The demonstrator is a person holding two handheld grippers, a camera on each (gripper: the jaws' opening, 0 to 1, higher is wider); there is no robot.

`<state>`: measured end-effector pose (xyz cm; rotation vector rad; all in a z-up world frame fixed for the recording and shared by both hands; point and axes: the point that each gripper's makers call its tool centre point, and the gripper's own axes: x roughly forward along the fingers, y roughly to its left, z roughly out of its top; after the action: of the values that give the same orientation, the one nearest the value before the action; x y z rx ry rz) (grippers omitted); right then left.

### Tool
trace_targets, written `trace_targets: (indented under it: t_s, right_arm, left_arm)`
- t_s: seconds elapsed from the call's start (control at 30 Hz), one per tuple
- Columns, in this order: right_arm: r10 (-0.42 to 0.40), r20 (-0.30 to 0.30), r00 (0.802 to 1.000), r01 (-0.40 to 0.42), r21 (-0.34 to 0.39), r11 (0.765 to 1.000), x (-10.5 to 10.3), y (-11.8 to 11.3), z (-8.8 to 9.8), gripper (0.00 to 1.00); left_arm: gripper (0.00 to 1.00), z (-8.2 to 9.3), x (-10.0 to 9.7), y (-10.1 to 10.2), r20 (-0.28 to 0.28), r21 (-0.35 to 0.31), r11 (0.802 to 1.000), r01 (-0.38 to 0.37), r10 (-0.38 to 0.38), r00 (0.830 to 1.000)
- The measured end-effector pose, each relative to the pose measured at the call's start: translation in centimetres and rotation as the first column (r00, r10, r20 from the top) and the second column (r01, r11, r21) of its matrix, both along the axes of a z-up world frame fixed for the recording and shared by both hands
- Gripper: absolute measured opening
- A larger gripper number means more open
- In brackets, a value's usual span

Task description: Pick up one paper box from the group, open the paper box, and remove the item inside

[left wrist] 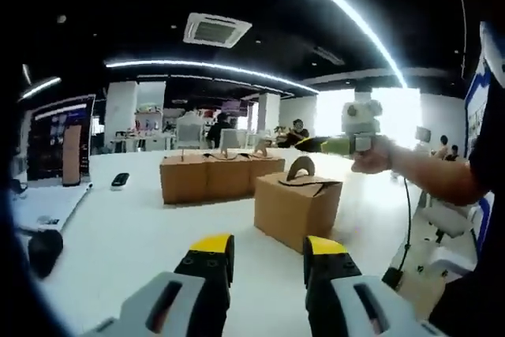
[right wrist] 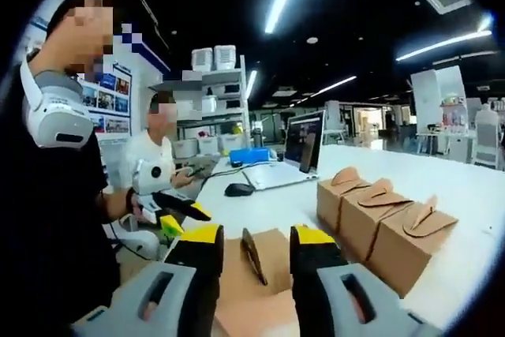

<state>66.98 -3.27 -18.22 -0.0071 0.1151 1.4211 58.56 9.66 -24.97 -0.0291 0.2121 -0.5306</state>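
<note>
A single brown paper box (left wrist: pixel 296 207) with a curved handle tab stands on the white table (left wrist: pixel 134 226), apart from a row of like boxes (left wrist: pixel 213 177). My left gripper (left wrist: pixel 268 256) is open just short of it, with nothing between its yellow-tipped jaws. My right gripper (left wrist: pixel 327 145), held by a hand, hovers above and beyond the box. In the right gripper view the box (right wrist: pixel 256 262) lies below my right gripper (right wrist: pixel 256 236), whose jaws stand apart over its handle. The left gripper (right wrist: pixel 185 217) shows at the left. Three boxes (right wrist: pixel 379 219) line up on the right.
An open laptop (right wrist: pixel 296 151) and a black mouse (right wrist: pixel 238 189) sit further along the table. Another black mouse (left wrist: pixel 43 250) and a small dark object (left wrist: pixel 120 180) lie to the left. A person (right wrist: pixel 158 155) sits at the table's end by shelves (right wrist: pixel 213 92).
</note>
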Motion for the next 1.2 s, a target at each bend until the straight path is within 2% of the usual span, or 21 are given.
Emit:
trace_targets:
  t_s: [0.03,0.07,0.17,0.3,0.4,0.47,0.5,0.57,0.63,0.73,0.83,0.87,0.9,0.93,1.03,1.1,1.2]
  right_arm:
    - [-0.010,0.004,1.000,0.010,0.011,1.000,-0.2,-0.2,0.3,0.35]
    - [-0.023,0.007,1.000,0.023,0.020,1.000,-0.3,-0.4,0.5,0.35]
    - [-0.139,-0.013,0.990,0.140,0.071,0.988,0.2,-1.4,1.1,0.34]
    - [-0.217,-0.012,0.976,0.216,0.144,0.966,-0.6,-2.6,1.9,0.34]
    - [-0.303,-0.001,0.953,0.300,0.136,0.944,-0.9,-4.0,1.9,0.33]
    - [-0.363,-0.012,0.932,0.361,0.129,0.924,-1.3,-5.1,1.5,0.32]
    - [-0.371,-0.016,0.929,0.370,0.126,0.920,-1.8,-5.5,1.3,0.32]
    - [-0.414,-0.034,0.910,0.415,0.107,0.903,-2.3,-6.5,0.7,0.32]
    - [-0.449,-0.027,0.893,0.450,0.098,0.888,-3.0,-7.4,0.4,0.31]
    - [-0.476,-0.046,0.878,0.478,0.086,0.874,-3.0,-8.1,-0.1,0.29]
    - [-0.479,-0.051,0.876,0.482,0.076,0.873,-3.0,-8.1,-0.2,0.29]
    - [-0.482,-0.037,0.875,0.483,0.021,0.875,-2.4,-7.9,-0.7,0.29]
    - [-0.480,-0.011,0.877,0.480,0.004,0.877,-2.3,-7.6,-0.5,0.28]
    - [-0.481,0.015,0.877,0.481,0.002,0.877,-2.2,-7.5,-0.1,0.28]
    - [-0.487,0.034,0.873,0.486,0.028,0.874,-2.2,-7.4,1.2,0.27]
    - [-0.491,0.032,0.870,0.490,0.033,0.871,-2.2,-7.3,1.3,0.27]
    - [-0.485,0.023,0.874,0.484,0.030,0.874,-2.6,-6.9,0.5,0.27]
  left_arm:
    - [0.37,0.4,0.0,-0.2,-0.003,-0.055,0.998,0.010,-0.010,1.000]
    - [0.37,0.6,0.1,-0.2,-0.001,-0.069,0.998,0.011,-0.012,1.000]
    - [0.37,0.9,0.5,-0.3,0.006,-0.082,0.997,0.010,-0.010,1.000]
    - [0.37,1.6,1.3,-0.6,0.031,-0.114,0.993,0.014,-0.010,0.999]
    - [0.37,1.6,1.7,-0.8,0.028,-0.109,0.994,0.023,-0.020,0.999]
    - [0.37,1.3,1.7,-0.5,0.026,-0.061,0.998,0.018,-0.016,1.000]
    - [0.37,1.4,1.6,-0.4,0.029,-0.053,0.998,0.017,-0.016,0.999]
    - [0.37,1.4,1.4,-0.1,0.027,-0.058,0.998,0.020,-0.018,0.999]
    - [0.37,1.3,1.3,0.3,0.021,-0.069,0.997,0.019,-0.018,1.000]
    - [0.37,1.4,1.4,0.9,0.006,-0.090,0.996,0.004,-0.004,1.000]
    - [0.37,1.7,1.7,1.1,0.021,-0.093,0.996,-0.010,0.012,1.000]
    - [0.37,1.8,1.9,1.2,0.028,-0.095,0.995,-0.016,0.018,0.999]
    - [0.37,1.7,2.1,1.1,0.029,-0.094,0.996,-0.014,0.017,0.999]
    - [0.37,1.4,2.2,1.2,0.024,-0.085,0.996,-0.013,0.015,1.000]
    - [0.37,0.6,2.2,1.4,0.016,-0.068,0.998,-0.009,0.010,1.000]
    - [0.37,0.0,2.1,1.5,-0.004,-0.077,0.997,-0.005,0.005,1.000]
    - [0.37,-0.1,1.6,1.5,-0.005,-0.088,0.996,-0.002,0.001,1.000]
